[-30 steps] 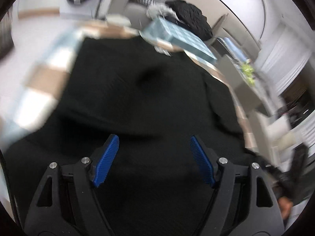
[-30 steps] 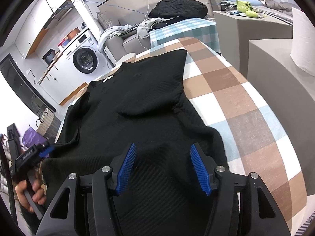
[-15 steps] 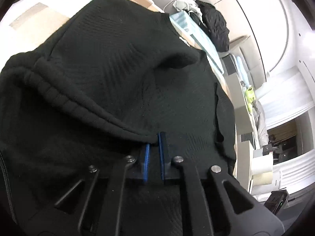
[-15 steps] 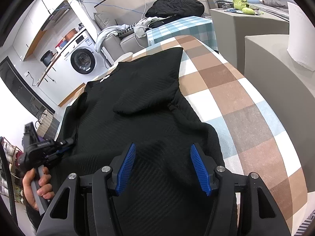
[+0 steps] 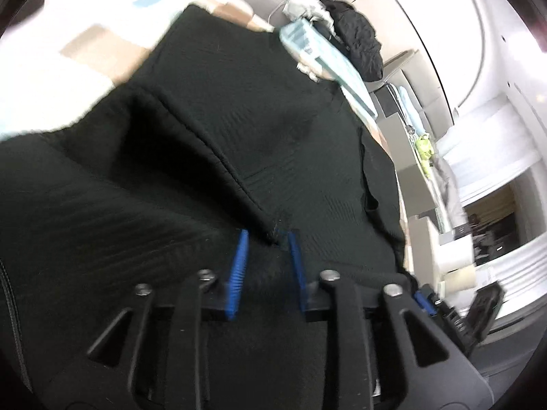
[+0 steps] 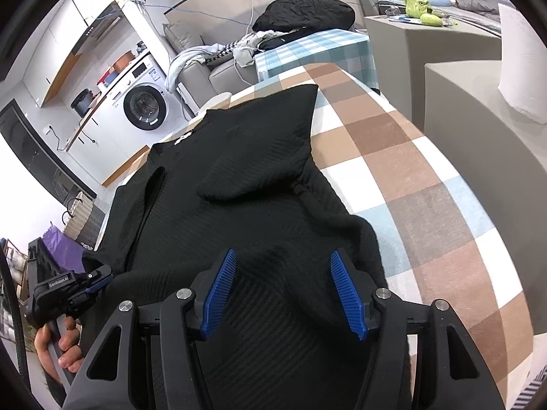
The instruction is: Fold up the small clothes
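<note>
- The checked tablecloth in brown, white and pale blue squares (image 6: 427, 177) is covering the whole surface, looks smooth and flat.
- The black ribbed-knit sweater (image 6: 246, 171) is lying spread across that cloth, hem toward the cameras. One sleeve is already sitting folded over the chest and the far shoulder corner is pointing up the cloth, so I'd say we're partway in: the near-side sleeve and the body folds look like they're left to do.
- The knit looks soft and floppy, bunching into thick rolls near the hem.
- The left gripper (image 5: 268, 239) is sitting with its blue ridged pads nearly together, pinching a fold of sweater edge.
- The right gripper (image 6: 282, 263) is hovering over the hem, jaws wide apart, holding nothing.
</note>
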{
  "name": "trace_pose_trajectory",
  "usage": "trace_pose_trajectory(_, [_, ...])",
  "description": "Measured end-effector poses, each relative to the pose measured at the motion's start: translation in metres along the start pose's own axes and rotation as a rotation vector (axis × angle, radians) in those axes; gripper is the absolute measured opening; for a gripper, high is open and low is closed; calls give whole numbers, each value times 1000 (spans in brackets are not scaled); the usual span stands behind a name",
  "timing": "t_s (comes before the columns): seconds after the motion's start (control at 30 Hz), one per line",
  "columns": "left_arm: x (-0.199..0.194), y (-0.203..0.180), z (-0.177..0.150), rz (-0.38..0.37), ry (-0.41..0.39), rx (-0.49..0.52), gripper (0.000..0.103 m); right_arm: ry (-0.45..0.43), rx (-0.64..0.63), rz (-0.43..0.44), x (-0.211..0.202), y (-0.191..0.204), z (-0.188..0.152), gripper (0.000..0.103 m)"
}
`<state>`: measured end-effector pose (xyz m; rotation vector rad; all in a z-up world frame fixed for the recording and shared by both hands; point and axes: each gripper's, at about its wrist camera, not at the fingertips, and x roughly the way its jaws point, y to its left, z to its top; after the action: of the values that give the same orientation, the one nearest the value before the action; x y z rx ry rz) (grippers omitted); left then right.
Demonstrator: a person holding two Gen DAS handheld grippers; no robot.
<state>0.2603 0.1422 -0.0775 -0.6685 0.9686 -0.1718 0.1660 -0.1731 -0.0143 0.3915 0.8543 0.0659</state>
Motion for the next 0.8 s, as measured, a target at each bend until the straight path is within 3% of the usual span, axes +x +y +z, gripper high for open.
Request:
trace_pose_trajectory(0.07, [-18,-8,-7,34,-53,66,54,-6,-12,-10,-8,-2,0,62])
trace_pose_trajectory(0.23, [-75,-16,-22,163,-204,209,82,-35,-54,-13,-34,-13,-5,73])
trace_pose_trajectory(0.33, [-106,-8,-34,245,-282,248,86,-29,-89,-24,-46,-23,-12,79])
trace_pose_trajectory(0.47, [-139,24,-51,333,-309,212,88,15,-100,-24,-49,-37,-25,81])
trace_pose_trajectory(0.6, [-153,62,-65,417,-284,164,88,62,-101,14,-45,-47,-44,81])
trace_pose_trajectory(0.8, [-143,96,-82,452,-204,122,88,90,-127,38,-42,-48,-65,80])
